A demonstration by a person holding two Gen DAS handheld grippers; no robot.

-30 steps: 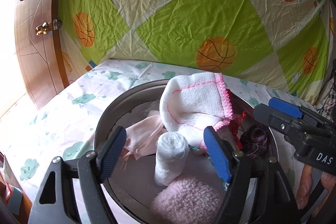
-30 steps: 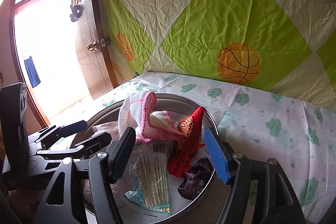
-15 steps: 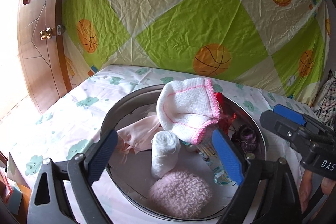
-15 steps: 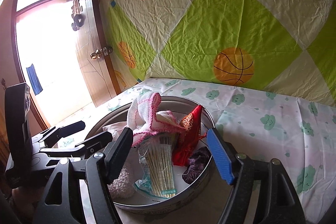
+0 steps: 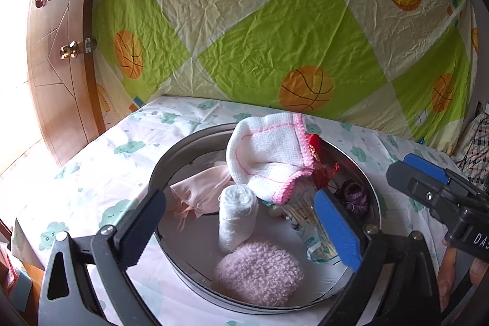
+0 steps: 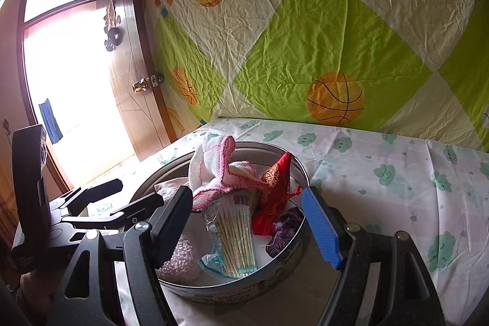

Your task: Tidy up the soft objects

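A round metal tin [image 5: 180,142] [image 6: 232,294] sits on the bed. It holds a white cloth with pink edging [image 5: 266,148] [image 6: 207,161], a white gauze roll [image 5: 235,216], a pink fluffy pad [image 5: 259,274] and a pale pink pouch [image 5: 201,191]. Also inside are a red pouch [image 6: 275,188], a purple yarn ball [image 6: 284,228] and a packet of swabs [image 6: 238,234]. My left gripper [image 5: 240,203] hovers over the tin's near left rim, jaws opening wide, gripping nothing. At the near right rim, my right gripper [image 6: 246,194] is open and empty.
The cloud-print sheet [image 6: 382,173] stretches to the right of the tin. A green and cream cloth [image 5: 275,35] hangs behind the bed. A wooden door with a brass knob [image 5: 70,49] stands open on the left. A person's fingers [image 5: 449,265] hold the right gripper.
Both grippers have drawn back from the tin, which now looks smaller and farther off. The left jaws have spread wider. The things in the tin lie as before.
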